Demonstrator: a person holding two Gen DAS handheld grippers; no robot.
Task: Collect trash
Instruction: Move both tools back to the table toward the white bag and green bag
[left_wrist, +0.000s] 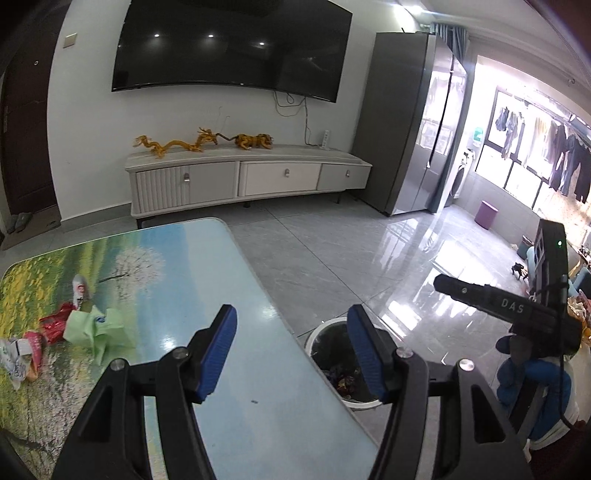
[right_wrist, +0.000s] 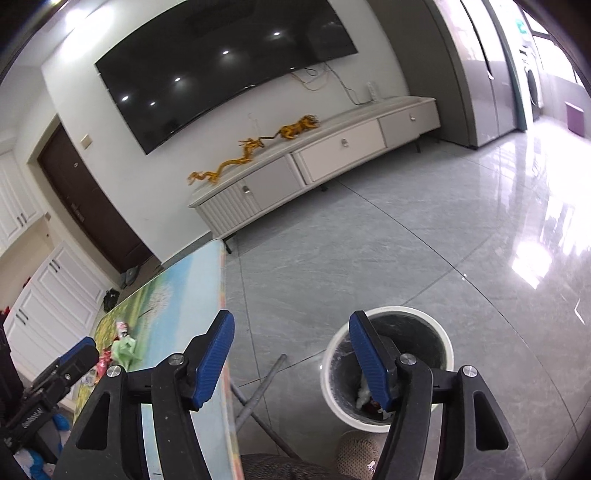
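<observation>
Trash (left_wrist: 92, 328) heaped on table (left_wrist: 229, 295), long axis along near-left edge; both grippers' fingers (left_wrist: 221, 347) spread, empty.

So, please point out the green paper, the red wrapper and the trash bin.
green paper (left_wrist: 96, 329), left wrist view, on its crumpled middle.
red wrapper (left_wrist: 55, 322), left wrist view, on its middle.
trash bin (right_wrist: 400, 309), right wrist view, on its white far rim.

Bin (right_wrist: 388, 369): contents partly hidden behind a blue finger. Wrappers (left_wrist: 22, 354) on table (left_wrist: 221, 295): cut by left edge, print too small to read.
</observation>
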